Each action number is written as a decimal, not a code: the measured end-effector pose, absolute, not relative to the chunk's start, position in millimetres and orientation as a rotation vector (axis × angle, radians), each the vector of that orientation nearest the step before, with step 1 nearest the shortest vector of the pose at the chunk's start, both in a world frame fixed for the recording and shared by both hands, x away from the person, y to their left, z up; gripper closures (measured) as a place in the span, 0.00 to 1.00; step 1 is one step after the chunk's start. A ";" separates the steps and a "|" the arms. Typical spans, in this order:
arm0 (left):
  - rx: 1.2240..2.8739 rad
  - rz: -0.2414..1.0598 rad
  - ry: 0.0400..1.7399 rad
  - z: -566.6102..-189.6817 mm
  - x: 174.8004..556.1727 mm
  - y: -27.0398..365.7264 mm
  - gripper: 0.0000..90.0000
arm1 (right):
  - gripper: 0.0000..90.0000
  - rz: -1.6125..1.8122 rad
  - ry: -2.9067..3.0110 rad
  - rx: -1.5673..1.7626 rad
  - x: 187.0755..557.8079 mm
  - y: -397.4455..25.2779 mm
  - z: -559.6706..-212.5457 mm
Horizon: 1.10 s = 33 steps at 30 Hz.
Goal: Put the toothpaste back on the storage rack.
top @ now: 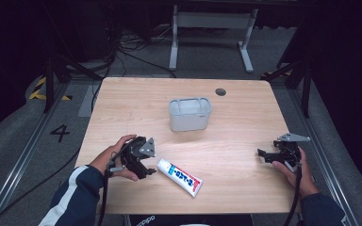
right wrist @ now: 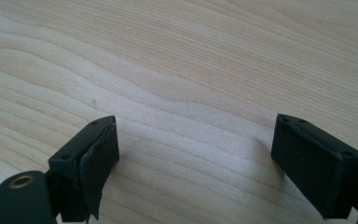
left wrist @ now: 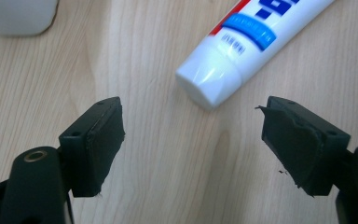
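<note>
Item: toothpaste tube (top: 179, 176), white with blue and red print. It lies flat on the wooden table (top: 245, 122), near the person's edge and left of centre, cap end toward the left gripper and the crimped tail pointing toward the near edge. In the left gripper view the white cap end of the tube (left wrist: 214, 81) sits just ahead of the jaws, slightly right of the midline, not touched by either pad.

Item: left gripper (top: 147, 165), held in the person's left hand (top: 115, 157), low over the table just beside the tube's cap end. Jaws spread wide, nothing between them; in the left gripper view (left wrist: 191, 140) bare wood shows in the gap. The right-hand pad's lining looks torn at its edge.

Item: right gripper (top: 263, 155), held in the person's right hand (top: 297, 174) near the table's right edge, well apart from the tube. Jaws released and wide apart, holding nothing; the right gripper view (right wrist: 196, 154) shows plain wood grain between them.

Item: grey container (top: 189, 114), rounded-rectangular, open-topped, upright near the table's middle, beyond the tube and apart from it. Its lower corner shows at the upper left of the left gripper view (left wrist: 18, 16).

Item: round dark grommet (top: 220, 92) in the tabletop, toward the far edge, beyond the container.
</note>
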State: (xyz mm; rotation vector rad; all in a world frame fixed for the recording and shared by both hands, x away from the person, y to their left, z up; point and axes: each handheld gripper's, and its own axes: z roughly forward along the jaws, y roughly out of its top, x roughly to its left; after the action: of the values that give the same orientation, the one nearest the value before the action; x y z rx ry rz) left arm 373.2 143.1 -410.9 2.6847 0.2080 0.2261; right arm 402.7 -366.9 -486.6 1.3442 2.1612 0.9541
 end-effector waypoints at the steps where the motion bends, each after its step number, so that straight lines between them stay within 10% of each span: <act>1: 2.696 0.219 0.185 -410.9 373.5 137.1 0.24 | 0.17 0.954 2.162 1.344 402.7 -366.9 -486.6; 33: 2.883 -0.049 -0.209 -435.9 371.1 40.0 0.34 | 0.17 0.955 2.163 1.342 402.5 -367.0 -486.6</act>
State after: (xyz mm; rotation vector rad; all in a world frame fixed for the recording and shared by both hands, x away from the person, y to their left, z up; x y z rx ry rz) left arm 371.1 40.0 -435.9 2.8829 -0.2095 -0.0485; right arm 402.5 -367.0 -486.6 1.3421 2.1634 0.9550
